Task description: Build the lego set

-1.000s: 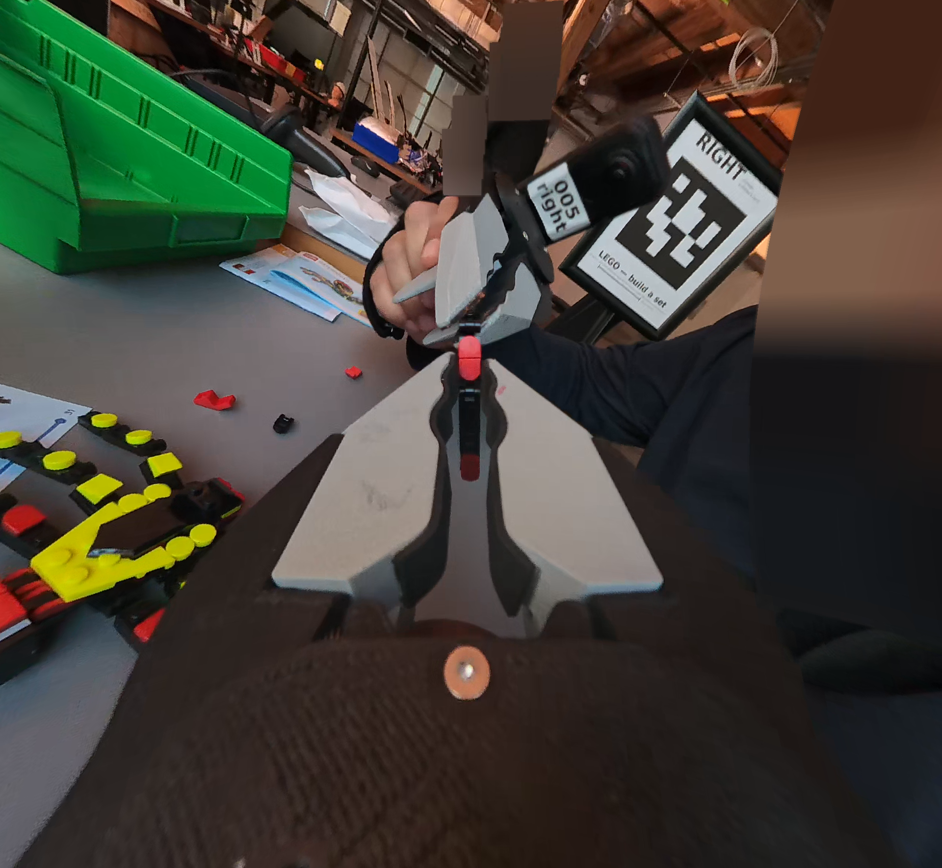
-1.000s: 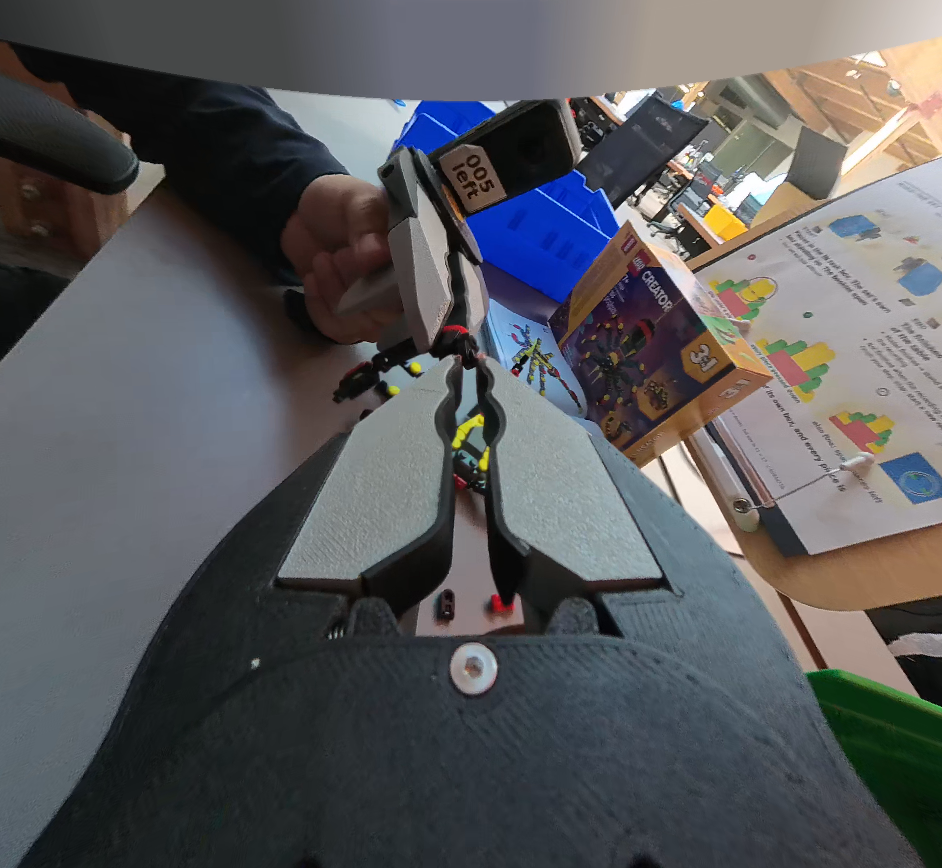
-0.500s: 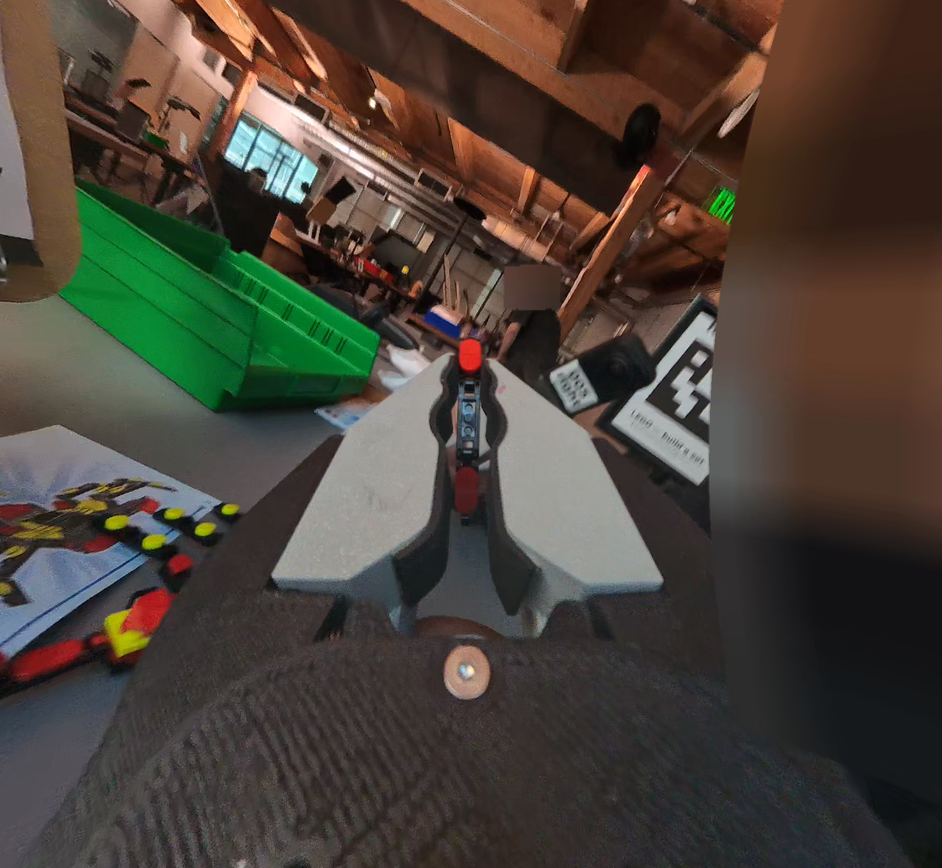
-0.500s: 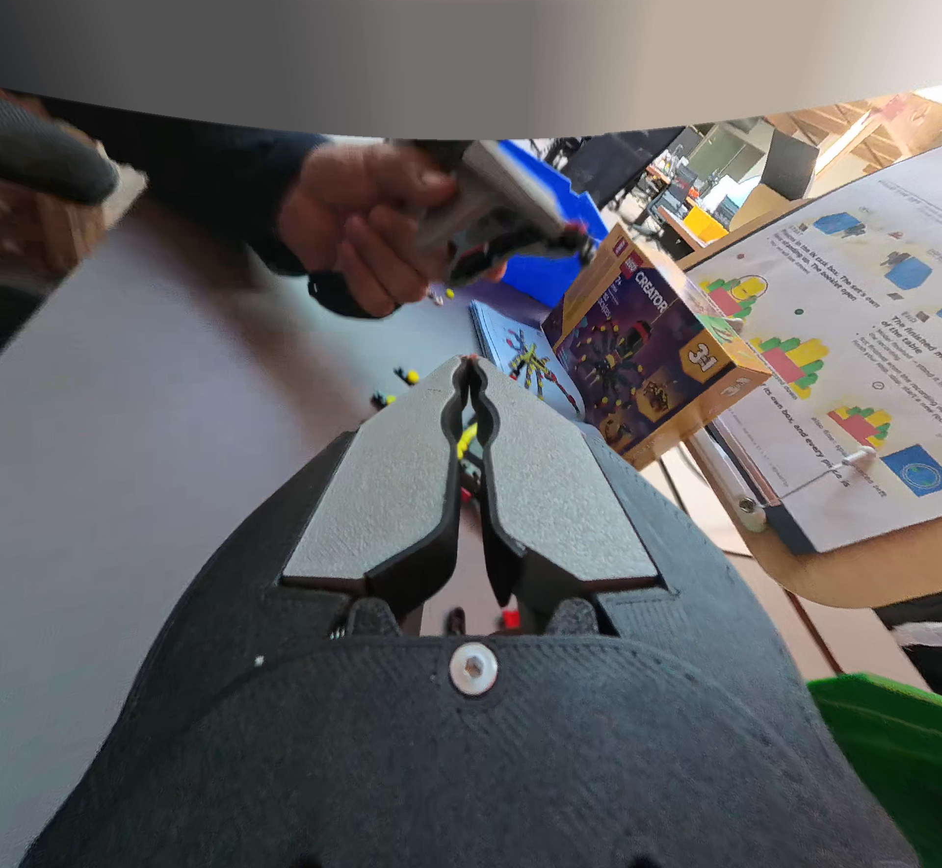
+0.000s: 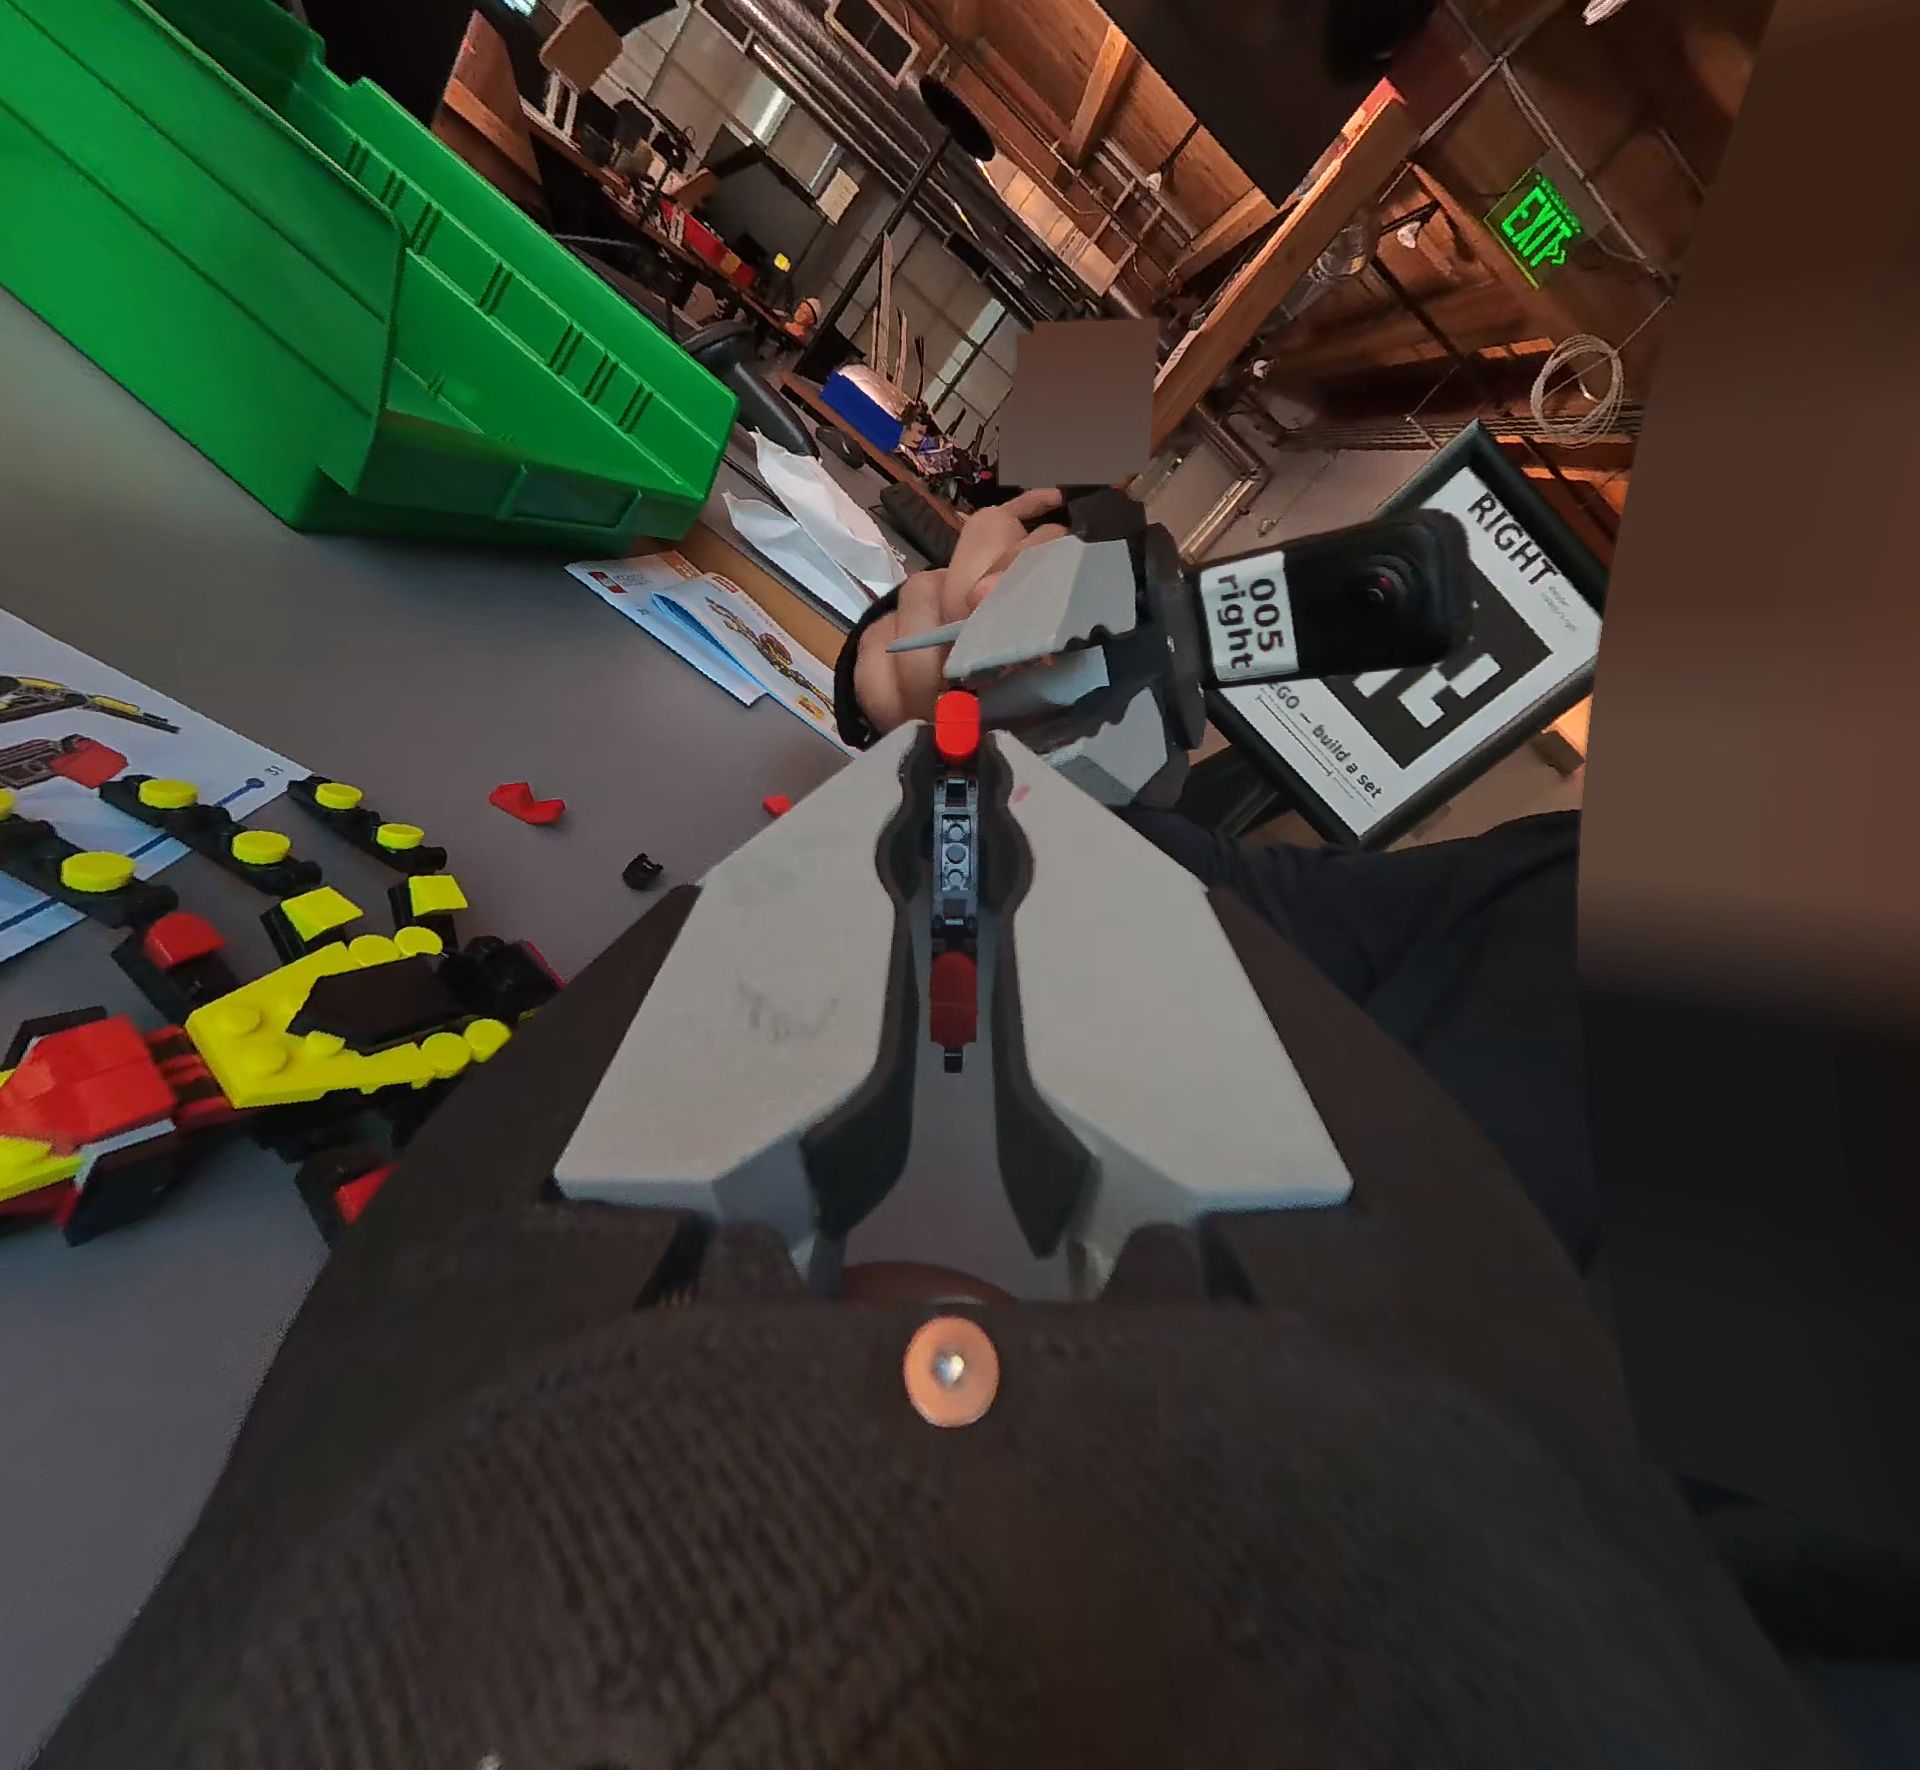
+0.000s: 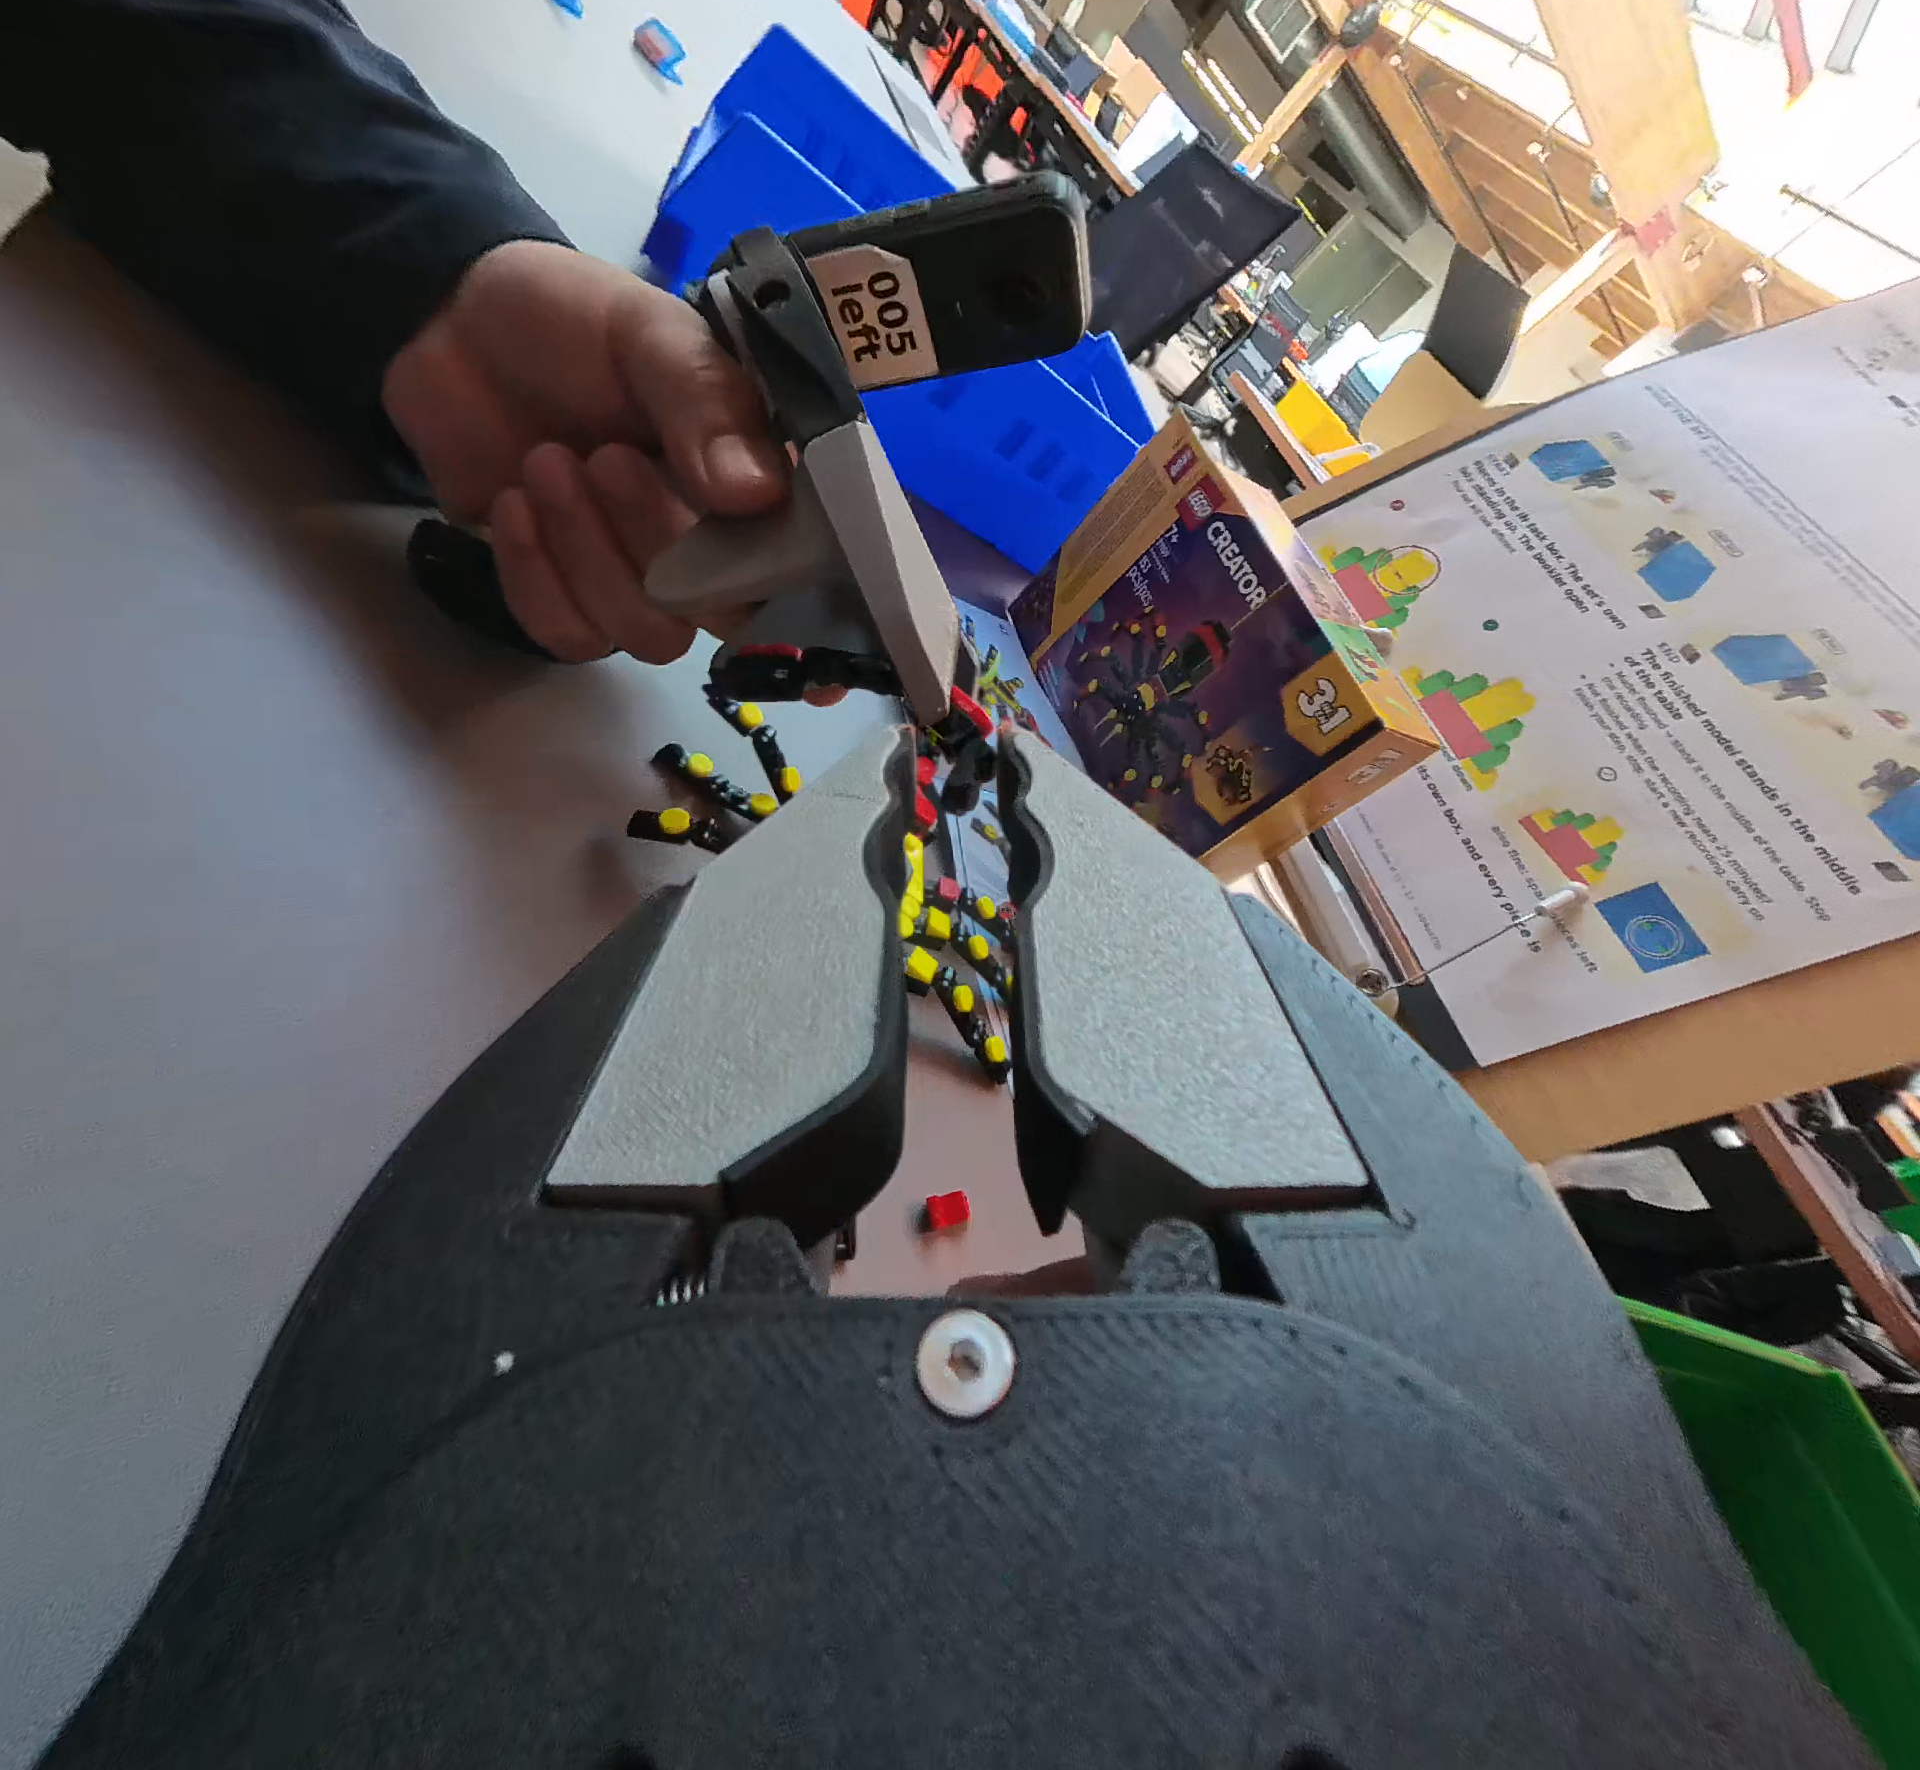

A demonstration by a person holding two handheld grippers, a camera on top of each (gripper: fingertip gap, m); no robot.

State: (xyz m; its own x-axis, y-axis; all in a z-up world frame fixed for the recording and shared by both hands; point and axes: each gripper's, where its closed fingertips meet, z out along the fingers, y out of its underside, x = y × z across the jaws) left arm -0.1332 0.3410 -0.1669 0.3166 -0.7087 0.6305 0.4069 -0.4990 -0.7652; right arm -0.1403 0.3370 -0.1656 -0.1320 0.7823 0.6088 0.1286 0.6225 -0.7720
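My left gripper [image 5: 956,754] is shut on a thin black lego leg piece [image 5: 956,863] whose red tip [image 5: 956,721] sticks out past the fingertips. In the right wrist view the left gripper [image 6: 930,707] points down, with the leg piece [image 6: 800,671] trailing from it. My right gripper [image 6: 956,759] is open by a narrow gap, and the piece's red end lies at its fingertips; I cannot tell if they touch. The right gripper [image 5: 997,671] sits just beyond the red tip. The black, yellow and red model [image 5: 312,1014] lies on the table at left, and also shows between my right fingers [image 6: 940,941].
A loose red piece [image 5: 527,801], a small black one [image 5: 641,870] and a red brick [image 6: 945,1209] lie on the grey table [image 5: 156,557]. Green bin [image 5: 312,266], booklet [image 5: 727,629], lego box [image 6: 1216,681], blue bins [image 6: 831,193] and an instruction board [image 6: 1662,681] stand around. Less than 4 cm separates the two grippers' tips.
My left gripper swung up and away, then came back down to the right gripper with the leg piece still held. My right gripper went from shut to slightly open.
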